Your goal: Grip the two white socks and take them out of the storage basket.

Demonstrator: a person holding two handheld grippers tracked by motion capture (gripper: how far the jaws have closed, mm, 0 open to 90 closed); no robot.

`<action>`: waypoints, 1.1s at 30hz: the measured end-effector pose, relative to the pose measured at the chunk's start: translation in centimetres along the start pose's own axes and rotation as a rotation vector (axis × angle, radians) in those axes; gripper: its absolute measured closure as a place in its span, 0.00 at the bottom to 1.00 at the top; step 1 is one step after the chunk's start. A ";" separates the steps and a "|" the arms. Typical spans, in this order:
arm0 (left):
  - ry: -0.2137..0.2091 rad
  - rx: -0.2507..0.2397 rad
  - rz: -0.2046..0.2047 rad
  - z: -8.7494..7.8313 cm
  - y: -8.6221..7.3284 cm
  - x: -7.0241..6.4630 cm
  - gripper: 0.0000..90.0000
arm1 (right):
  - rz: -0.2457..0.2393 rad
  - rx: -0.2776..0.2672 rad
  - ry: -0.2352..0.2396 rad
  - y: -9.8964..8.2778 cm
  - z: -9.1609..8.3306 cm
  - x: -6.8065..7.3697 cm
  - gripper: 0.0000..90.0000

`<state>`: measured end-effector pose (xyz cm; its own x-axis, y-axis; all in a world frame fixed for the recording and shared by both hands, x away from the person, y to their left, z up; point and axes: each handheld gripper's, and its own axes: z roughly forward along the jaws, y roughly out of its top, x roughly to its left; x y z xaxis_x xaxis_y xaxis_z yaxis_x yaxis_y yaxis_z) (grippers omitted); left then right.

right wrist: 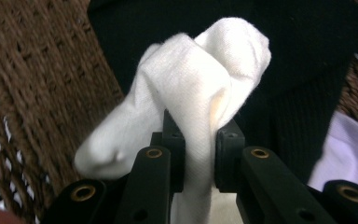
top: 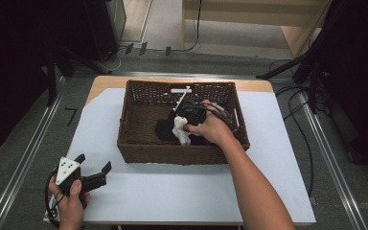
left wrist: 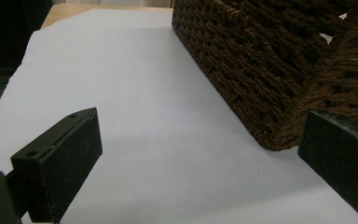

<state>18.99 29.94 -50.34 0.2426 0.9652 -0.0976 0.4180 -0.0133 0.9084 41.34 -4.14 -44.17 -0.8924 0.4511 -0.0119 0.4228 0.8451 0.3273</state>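
Inside the basket (top: 136, 143), the right hand-held gripper (right wrist: 199, 140) is pinching a soft, light white sock (right wrist: 191, 88) mid-fold, while the left hand-held gripper (top: 93, 167) is waiting with jaws apart outside the basket.

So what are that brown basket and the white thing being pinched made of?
The basket looks like woven wicker, matte dark brown, with visible plaited strands. The white sock looks like soft knit cotton, fuzzy and creased where the right gripper pinches it.
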 end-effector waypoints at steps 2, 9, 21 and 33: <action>-0.001 0.002 0.002 0.0 0.0 0.0 0.00 | -0.013 -0.001 0.000 -0.2 -0.5 0.0 0.88; 0.004 0.005 0.005 0.0 0.0 0.0 0.00 | -0.068 -0.025 -0.016 -0.8 -2.9 -0.2 0.88; 0.005 0.003 0.004 0.0 0.0 0.0 0.00 | -0.087 -0.059 -0.036 -1.9 -7.0 -1.0 0.88; 0.006 0.006 0.007 0.0 0.0 -0.1 0.00 | -0.070 -0.088 -0.044 -3.6 -10.0 -2.1 0.88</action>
<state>19.02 29.88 -50.33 0.2397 0.9667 -0.0890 0.4219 -0.0212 0.9064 40.13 -11.01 -35.84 -0.9108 0.4054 -0.0784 0.3424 0.8475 0.4056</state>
